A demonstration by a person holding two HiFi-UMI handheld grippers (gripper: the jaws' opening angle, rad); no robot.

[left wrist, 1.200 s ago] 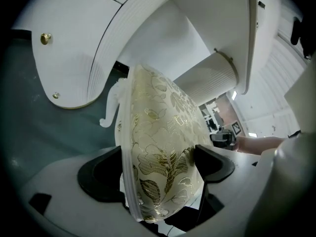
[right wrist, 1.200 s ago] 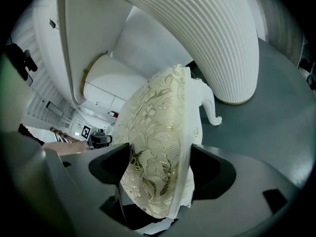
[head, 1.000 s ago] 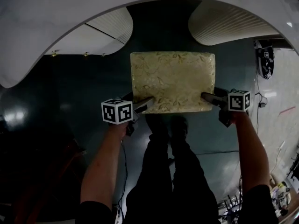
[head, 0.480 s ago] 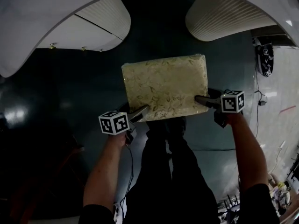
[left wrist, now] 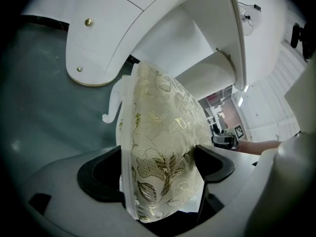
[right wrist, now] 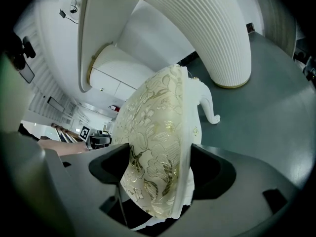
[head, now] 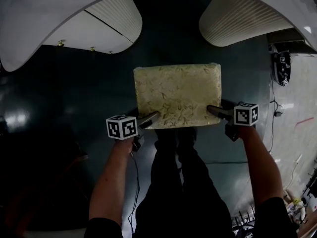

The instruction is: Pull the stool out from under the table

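A rectangular stool (head: 177, 95) with a padded seat in cream fabric patterned with gold flowers and a curved white leg (right wrist: 207, 105) stood level on the dark floor. It was clear of the white table (head: 44, 19), whose edge curved.

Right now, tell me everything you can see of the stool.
The stool has a rectangular padded seat in cream fabric with a gold floral pattern, and a curved white leg beneath. It sits over the dark floor, its whole seat clear of the white table. The left gripper and right gripper are shut on its two near corners.
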